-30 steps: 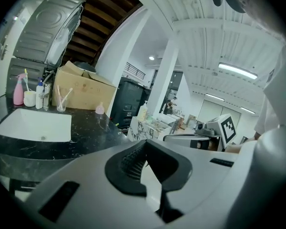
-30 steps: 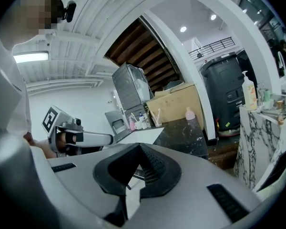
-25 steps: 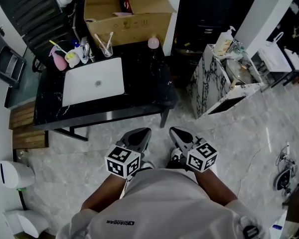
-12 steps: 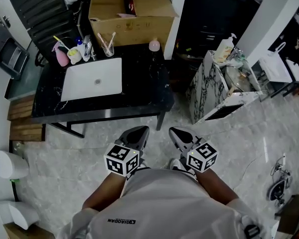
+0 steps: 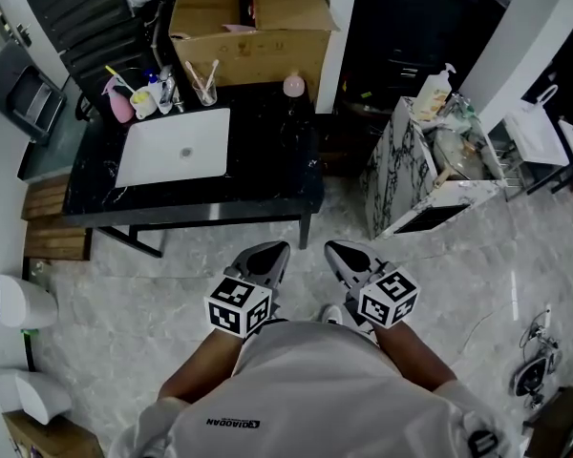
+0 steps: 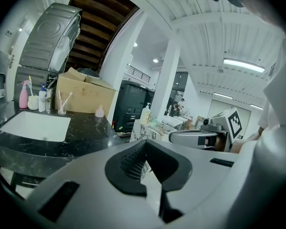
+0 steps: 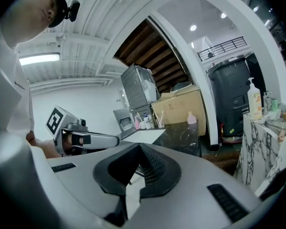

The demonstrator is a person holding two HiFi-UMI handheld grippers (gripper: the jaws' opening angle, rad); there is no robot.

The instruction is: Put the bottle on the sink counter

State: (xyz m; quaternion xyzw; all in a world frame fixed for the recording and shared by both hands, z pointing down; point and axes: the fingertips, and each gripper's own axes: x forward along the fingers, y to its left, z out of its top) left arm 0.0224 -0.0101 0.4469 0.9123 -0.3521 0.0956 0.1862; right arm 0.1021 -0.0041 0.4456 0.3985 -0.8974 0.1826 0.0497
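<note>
- A person in a white shirt point(image 5: 315, 389) is standing on the marble floor point(image 5: 143, 294), facing a black desk point(image 5: 267, 175) from well apart.
- Left gripper point(image 5: 271, 252): the jaws are sitting pressed together with nothing between them (only floor is showing past the pads in its own view).
- Right gripper point(image 5: 337, 252): the jaws are meeting too and gripping nothing.
- Both grippers are pointing toward the desk, side by side, near each other but not touching.
- The desk is carrying a white sink point(image 5: 158, 165) in its left part.
- A pump bottle point(image 5: 433, 89) is standing upright on a marble-patterned cabinet point(image 5: 401, 170) to the right of the desk, so it is off the desk and well apart from both grippers.
- A small pink bottle point(image 5: 293, 85) is standing upright at the desk's back right edge, just in front of a cardboard box point(image 5: 258, 36). I cannot tell which bottle the task means.
- A pink spray bottle point(image 5: 120, 106) and a cup with toothbrushes point(image 5: 206, 92) are standing behind the sink.
</note>
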